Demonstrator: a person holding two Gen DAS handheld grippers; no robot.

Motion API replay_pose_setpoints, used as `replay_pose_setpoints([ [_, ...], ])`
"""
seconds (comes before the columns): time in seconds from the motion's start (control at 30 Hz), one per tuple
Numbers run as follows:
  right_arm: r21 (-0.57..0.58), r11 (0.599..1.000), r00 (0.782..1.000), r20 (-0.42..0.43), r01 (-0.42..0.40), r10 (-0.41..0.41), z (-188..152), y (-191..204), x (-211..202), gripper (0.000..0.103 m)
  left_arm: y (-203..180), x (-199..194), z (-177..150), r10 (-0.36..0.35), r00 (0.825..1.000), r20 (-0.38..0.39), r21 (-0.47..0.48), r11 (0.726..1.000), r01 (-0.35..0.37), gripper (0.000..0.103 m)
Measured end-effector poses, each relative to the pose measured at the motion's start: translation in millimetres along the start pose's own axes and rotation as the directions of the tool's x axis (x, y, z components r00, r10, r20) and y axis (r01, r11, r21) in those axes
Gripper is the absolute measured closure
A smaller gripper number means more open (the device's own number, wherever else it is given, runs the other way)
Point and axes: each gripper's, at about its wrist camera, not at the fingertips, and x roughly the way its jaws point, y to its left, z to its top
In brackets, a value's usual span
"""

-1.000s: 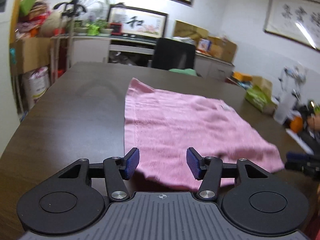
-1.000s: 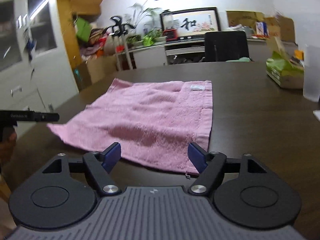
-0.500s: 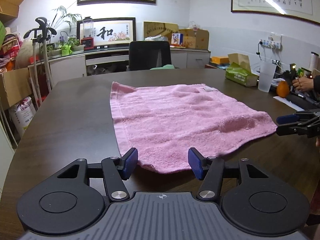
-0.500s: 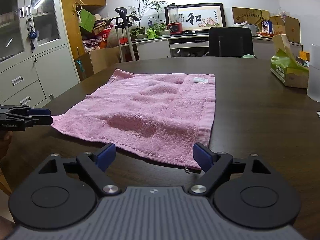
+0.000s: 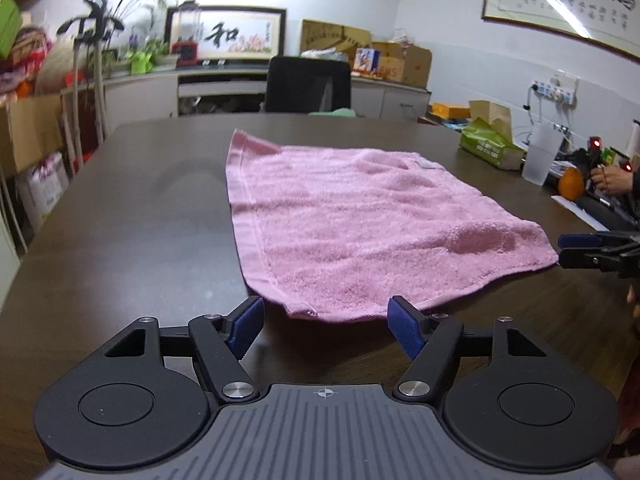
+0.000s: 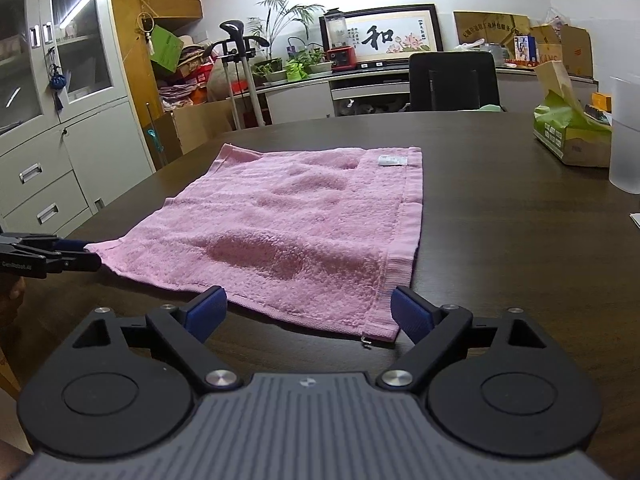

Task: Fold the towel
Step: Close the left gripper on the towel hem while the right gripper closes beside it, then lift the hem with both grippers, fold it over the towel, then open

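A pink towel [image 5: 360,228] lies spread flat on the dark table [image 5: 140,220]; its white label [image 6: 393,160] is at the far edge. My left gripper [image 5: 326,322] hovers low at the towel's near left corner. Its jaws are opening, and the corner lies between the blue pads [image 5: 246,322] without touching them. My right gripper [image 6: 308,314] sits at the near right corner [image 6: 380,330]. Its jaws are also opening wide, with the towel's edge between the pads, unpressed. Each gripper shows in the other's view: the right gripper [image 5: 584,250] and the left gripper [image 6: 60,254].
A green tissue box [image 6: 568,140] and a frosted cup [image 6: 626,136] stand on the table's right side. An orange [image 5: 572,184] and a person's hand [image 5: 608,178] are further right. A black chair [image 5: 308,84] stands behind the table, and grey cabinets [image 6: 60,128] on the left.
Both grippers' jaws have spread wider. The left gripper's view has levelled out from a tilt. The towel lies in the same place.
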Motion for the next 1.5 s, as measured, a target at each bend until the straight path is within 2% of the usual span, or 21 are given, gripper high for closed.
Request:
replay_pose_setpoints([
  [0.23, 0.032, 0.999, 1.0, -0.005, 0.01, -0.01, 0, -5, 1, 0.009, 11, 8, 4, 0.009, 1.0, -0.022, -0.131, 0.991, -0.012, 0.033],
  [0.37, 0.037, 0.999, 1.0, -0.014, 0.026, -0.025, 1, -5, 2, 0.009, 14, 9, 6, 0.015, 1.0, -0.026, -0.171, 0.985, -0.02, 0.034],
  [0.43, 0.035, 0.999, 0.999, -0.02, 0.032, -0.031, 0, -5, 3, 0.009, 13, 10, 6, 0.033, 0.999, -0.029, -0.167, 0.985, -0.037, 0.04],
  [0.47, 0.034, 0.999, 0.999, -0.024, 0.038, -0.037, 1, -5, 3, 0.009, 12, 10, 6, 0.035, 0.999, -0.03, -0.165, 0.985, -0.04, 0.052],
  [0.5, 0.032, 0.999, 0.999, -0.028, 0.042, -0.041, 1, -4, 4, 0.009, 10, 10, 6, 0.042, 0.999, -0.032, -0.157, 0.987, -0.046, 0.07],
  [0.53, 0.028, 0.999, 0.999, -0.03, 0.043, -0.042, 1, -3, 4, 0.009, 8, 11, 6, 0.048, 0.998, -0.037, -0.145, 0.988, -0.053, 0.074],
  [0.73, -0.012, 0.998, 0.996, -0.067, 0.058, -0.059, 2, 2, 10, 0.009, 1, 11, 6, 0.073, 0.996, -0.041, -0.127, 0.989, -0.078, 0.078],
  [0.83, -0.025, 0.997, 0.992, -0.101, 0.074, -0.077, 3, 2, 15, 0.009, 2, 10, 7, 0.075, 0.996, -0.042, -0.138, 0.987, -0.08, 0.083],
  [0.9, -0.04, 0.995, 0.989, -0.109, 0.093, -0.097, 5, 2, 18, 0.009, 3, 11, 6, 0.076, 0.996, -0.042, -0.148, 0.986, -0.082, 0.09],
  [1.03, -0.079, 0.991, 0.985, -0.129, 0.106, -0.116, 8, 2, 23, 0.011, 2, 12, 6, 0.068, 0.997, -0.043, -0.161, 0.984, -0.074, 0.096],
  [1.1, -0.12, 0.985, 0.981, -0.138, 0.122, -0.139, 9, 5, 26, 0.018, -1, 13, 6, 0.073, 0.997, -0.041, -0.154, 0.985, -0.078, 0.097],
  [1.13, -0.138, 0.981, 0.979, -0.136, 0.134, -0.153, 9, 7, 27, 0.025, -2, 13, 6, 0.075, 0.996, -0.04, -0.152, 0.985, -0.08, 0.097],
  [1.17, -0.144, 0.98, 0.98, -0.13, 0.134, -0.153, 9, 7, 27, 0.042, -3, 13, 5, 0.078, 0.996, -0.039, -0.149, 0.985, -0.083, 0.097],
  [1.23, -0.138, 0.981, 0.981, -0.116, 0.14, -0.156, 9, 5, 24, 0.065, -4, 13, 5, 0.078, 0.996, -0.038, -0.154, 0.985, -0.083, 0.097],
  [1.37, -0.103, 0.987, 0.986, -0.099, 0.127, -0.137, 6, -5, 15, 0.08, -4, 14, 4, 0.063, 0.997, -0.038, -0.164, 0.984, -0.068, 0.097],
  [1.5, -0.096, 0.988, 0.989, -0.071, 0.121, -0.128, 2, -3, 8, 0.089, -6, 13, 3, 0.061, 0.998, -0.036, -0.174, 0.983, -0.066, 0.098],
])
